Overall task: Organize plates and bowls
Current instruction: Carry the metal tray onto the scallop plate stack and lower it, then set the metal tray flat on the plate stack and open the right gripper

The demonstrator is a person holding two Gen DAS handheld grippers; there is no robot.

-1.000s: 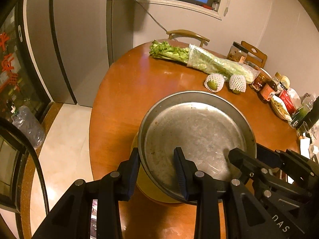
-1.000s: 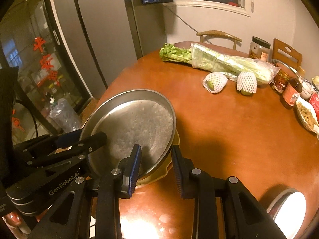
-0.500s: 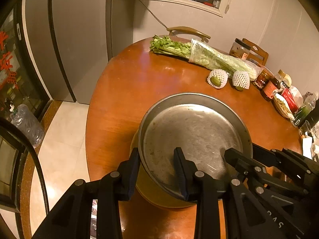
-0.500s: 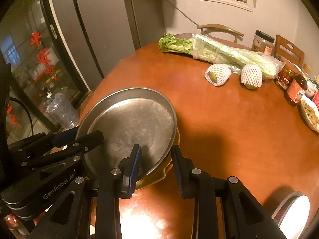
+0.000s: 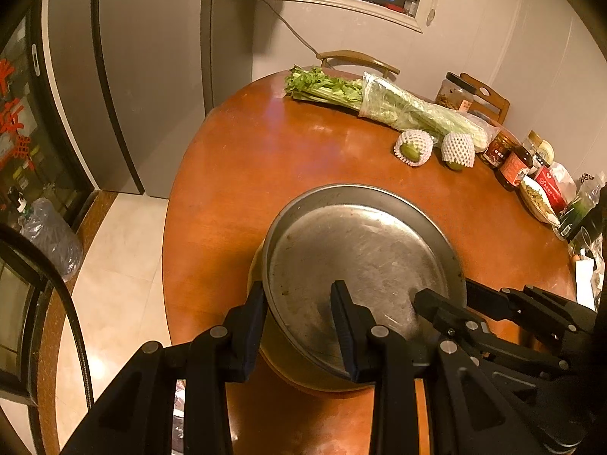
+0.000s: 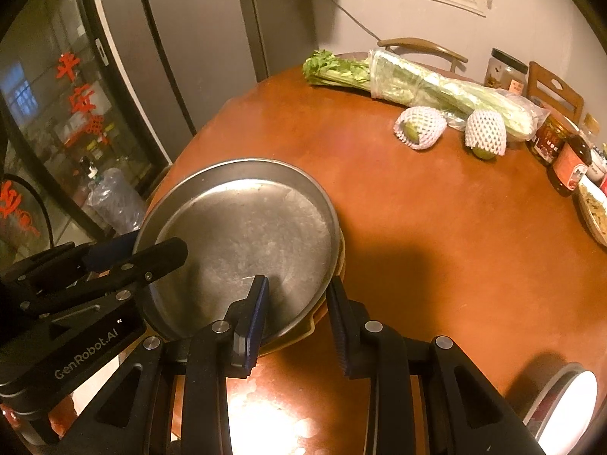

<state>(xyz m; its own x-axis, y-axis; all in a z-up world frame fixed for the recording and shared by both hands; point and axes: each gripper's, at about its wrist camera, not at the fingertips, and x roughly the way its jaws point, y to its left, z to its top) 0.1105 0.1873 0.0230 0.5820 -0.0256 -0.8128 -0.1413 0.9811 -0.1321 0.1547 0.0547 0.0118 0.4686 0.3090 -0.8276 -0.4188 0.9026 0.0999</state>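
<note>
A round metal pan [image 5: 360,261] [image 6: 242,227] hangs level over a yellow dish [image 5: 280,364] [image 6: 299,331] near the front edge of the brown round table [image 5: 246,174]. My left gripper [image 5: 299,314] [image 6: 157,246] is shut on the pan's near left rim, one finger inside and one outside. On the pan's right rim my right gripper [image 6: 296,303] [image 5: 445,292] is shut the same way. The yellow dish's rim shows just under the pan between the right fingers. Whether the pan touches the dish is hidden.
Bagged celery [image 5: 379,98] and two fruits in foam nets [image 5: 413,148] lie at the table's far side. Jars and bottles [image 5: 512,167] crowd the right edge. A white dish [image 6: 569,402] sits at the near right. Chairs stand behind the table; a fridge stands at the left.
Both grips on the pan hold as before. The right gripper and the pan's right side have sunk slightly toward the table.
</note>
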